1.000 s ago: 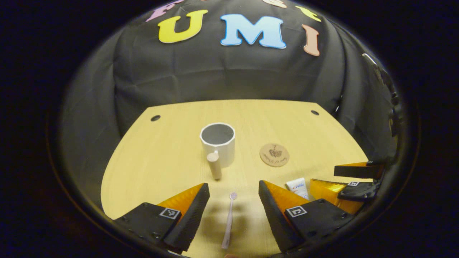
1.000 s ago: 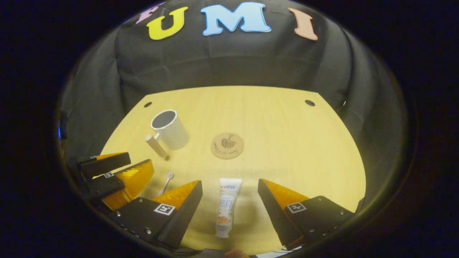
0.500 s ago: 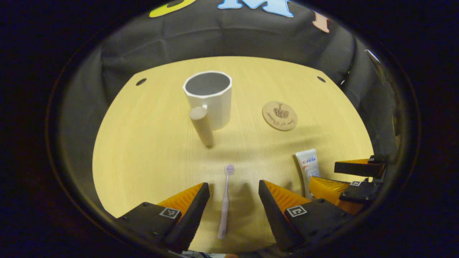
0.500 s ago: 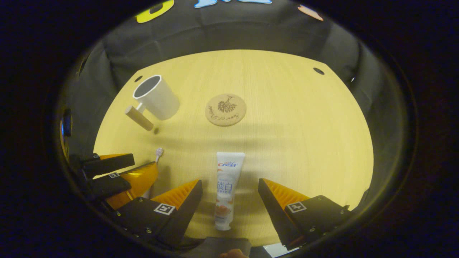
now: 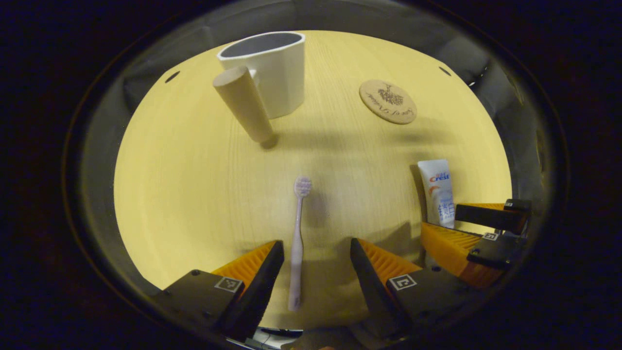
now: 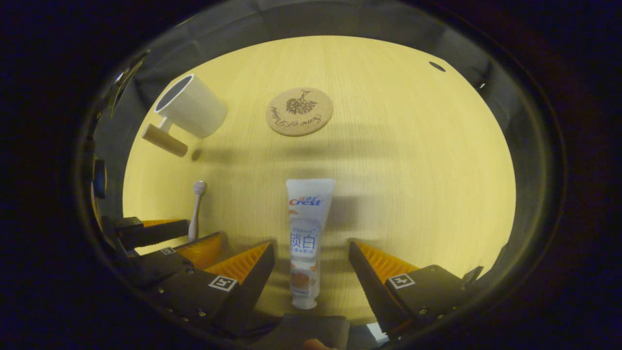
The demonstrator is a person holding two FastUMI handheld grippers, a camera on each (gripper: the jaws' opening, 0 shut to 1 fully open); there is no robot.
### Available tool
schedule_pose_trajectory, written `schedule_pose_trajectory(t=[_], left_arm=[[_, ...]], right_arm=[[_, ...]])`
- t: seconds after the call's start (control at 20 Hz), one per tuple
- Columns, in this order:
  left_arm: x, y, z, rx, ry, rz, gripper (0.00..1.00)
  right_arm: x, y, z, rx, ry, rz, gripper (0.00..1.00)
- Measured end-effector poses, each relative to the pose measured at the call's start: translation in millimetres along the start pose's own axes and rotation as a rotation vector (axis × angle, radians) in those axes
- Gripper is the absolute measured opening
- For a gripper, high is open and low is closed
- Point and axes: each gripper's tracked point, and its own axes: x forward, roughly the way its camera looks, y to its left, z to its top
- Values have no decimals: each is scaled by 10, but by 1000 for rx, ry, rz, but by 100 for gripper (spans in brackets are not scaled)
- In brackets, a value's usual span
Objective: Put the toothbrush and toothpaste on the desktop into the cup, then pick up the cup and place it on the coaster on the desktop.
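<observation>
Left gripper held low over desktop, pointed forward and down, fingers spread wide apart, nothing pressed between them. Right gripper held in like pose, fingers likewise spread wide, nothing clamped. In left gripper view, right gripper seen close by at right edge, fingers parted. In right gripper view, left gripper seen close by at lower left, side by side with right.

Toothbrush and toothpaste lying side by side near the desk's front edge, toothbrush left, toothpaste right. Cup toward the rear left corner; coaster right of it, behind the toothpaste, well apart.
</observation>
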Motion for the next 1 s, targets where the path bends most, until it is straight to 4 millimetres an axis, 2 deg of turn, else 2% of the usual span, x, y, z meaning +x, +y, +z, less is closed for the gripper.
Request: schedule_pose_trajectory(t=[0.05,0.1,0.2,0.25,0.3,0.4,0.45,0.5,0.55,0.65,0.7,0.75,0.8,0.85,0.95,1.0], left_arm=[[42,-1,4,8,0,1,84],[52,20,-6,12,11,9,100],[50,22,-8,22,14,13,84],[68,61,-12,32,14,31,92],[61,73,-5,31,13,29,83],[39,127,-33,26,17,29,71],[28,145,-56,23,19,30,66],[23,157,-68,14,24,29,58],[19,168,-88,12,24,28,45],[11,171,-90,16,23,23,40],[-21,193,-73,21,21,32,39],[22,192,-91,11,25,36,37],[17,195,-80,24,23,30,23],[7,205,-93,29,25,27,23],[5,199,-94,43,27,20,24],[6,243,-92,31,18,33,23]], right_arm=[[12,-3,-14,-3,8,-1,96],[29,-1,-32,-5,17,-3,96],[43,-3,-49,-14,24,-10,96],[50,-7,-49,-19,26,-15,96],[63,6,-54,-23,29,-15,94],[49,-1,-46,-28,32,-28,92],[86,2,-51,-26,32,-31,85],[74,-4,-55,-28,36,-38,84],[84,-35,-48,-29,34,-49,82],[81,-52,-50,-30,36,-59,74],[87,-69,-60,-29,36,-68,74],[95,-86,-58,-26,36,-75,63],[88,-85,-63,-31,35,-74,58],[109,-112,-66,-36,31,-85,57],[80,-106,-91,-14,35,-81,39],[84,-120,-89,-20,28,-82,39]])
